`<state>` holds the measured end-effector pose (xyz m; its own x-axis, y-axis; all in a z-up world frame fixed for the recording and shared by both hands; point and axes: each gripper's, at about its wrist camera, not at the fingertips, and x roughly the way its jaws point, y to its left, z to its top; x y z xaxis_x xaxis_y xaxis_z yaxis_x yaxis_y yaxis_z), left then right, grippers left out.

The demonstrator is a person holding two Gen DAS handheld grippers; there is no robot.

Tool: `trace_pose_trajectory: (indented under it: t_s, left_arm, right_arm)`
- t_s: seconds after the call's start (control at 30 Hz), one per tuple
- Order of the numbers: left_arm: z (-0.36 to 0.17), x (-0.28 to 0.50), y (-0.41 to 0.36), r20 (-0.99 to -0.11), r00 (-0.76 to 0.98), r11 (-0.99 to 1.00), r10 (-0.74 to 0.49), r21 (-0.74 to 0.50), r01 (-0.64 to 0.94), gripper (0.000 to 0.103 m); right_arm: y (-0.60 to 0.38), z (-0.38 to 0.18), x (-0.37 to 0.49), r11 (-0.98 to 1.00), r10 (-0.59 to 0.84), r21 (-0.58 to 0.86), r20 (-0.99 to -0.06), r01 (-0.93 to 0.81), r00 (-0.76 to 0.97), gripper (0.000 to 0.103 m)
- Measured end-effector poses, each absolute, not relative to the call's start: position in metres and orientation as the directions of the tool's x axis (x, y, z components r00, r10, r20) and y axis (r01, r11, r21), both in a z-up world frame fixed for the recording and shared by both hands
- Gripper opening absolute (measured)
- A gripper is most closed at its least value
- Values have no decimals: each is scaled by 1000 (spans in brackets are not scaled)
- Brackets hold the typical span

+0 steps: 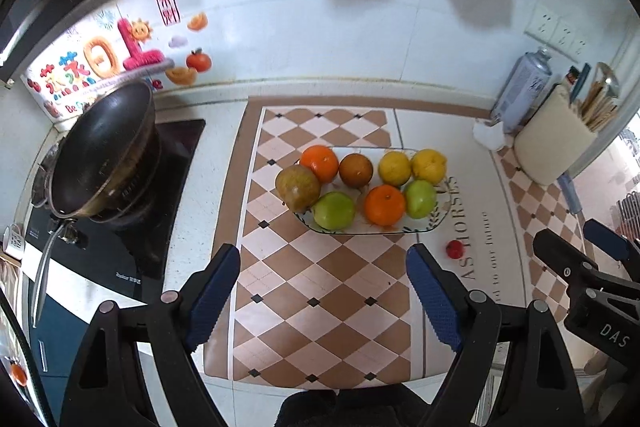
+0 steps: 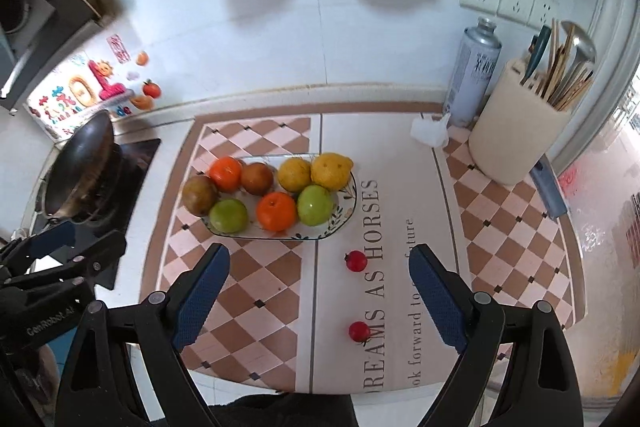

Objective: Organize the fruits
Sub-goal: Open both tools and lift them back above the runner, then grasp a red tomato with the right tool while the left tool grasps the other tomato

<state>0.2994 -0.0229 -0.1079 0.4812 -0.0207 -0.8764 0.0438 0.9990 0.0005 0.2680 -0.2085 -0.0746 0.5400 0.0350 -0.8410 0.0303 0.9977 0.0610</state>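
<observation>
We see our left gripper [image 1: 322,291] and our right gripper [image 2: 320,293] built alike: matte black plastic frames with triangular cut-outs, round grey rivets at the pivots, and dark blue pads with a fine dotted texture lining the jaws. White lettering marks the black bodies, "DAS" on the right one and "GenRobot.AI" on the left.

eight fruits [image 2: 276,211] fill the glass plate [image 2: 349,213]; two small red ones [image 2: 356,261], perhaps cherries, lie beside it.
</observation>
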Motion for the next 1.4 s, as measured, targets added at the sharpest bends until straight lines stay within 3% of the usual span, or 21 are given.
trace_pose_trajectory:
  t_s: [0.23, 0.53, 0.77, 0.93, 1.0, 1.03, 1.17, 1.4]
  left_arm:
    - [-76, 277, -22, -846, 531, 998, -37, -7, 58, 85]
    - [-72, 265, -17, -850, 524, 998, -62, -40, 53, 85]
    - [-94, 274, -23, -882, 464, 996, -80, -56, 66, 85]
    - [-129, 289, -41, -911, 412, 997, -17, 15, 74, 85]
    - [-147, 297, -52, -921, 389, 995, 8, 45, 86, 85]
    - [-157, 301, -57, -928, 372, 993, 23, 63, 96, 85]
    - [-198, 320, -88, -957, 286, 980, 52, 104, 167, 85]
    - [-250, 350, -125, -983, 165, 966, 76, 113, 232, 85]
  right_arm:
    - [-204, -36, 240, 997, 50, 71, -807, 13, 589, 93]
    - [-202, -27, 227, 994, 87, 111, -801, 4, 592, 93]
    - [-224, -62, 244, 978, 156, 204, -833, 32, 530, 93]
    - [-261, -125, 263, 959, 180, 257, -877, 117, 445, 93]
    - [-276, -165, 270, 950, 199, 273, -902, 149, 383, 86]
    - [-281, -179, 272, 949, 202, 273, -911, 157, 359, 73]
    - [-293, -246, 275, 942, 231, 280, -940, 185, 251, 59]
    - [-293, -315, 275, 936, 272, 298, -950, 185, 156, 43]
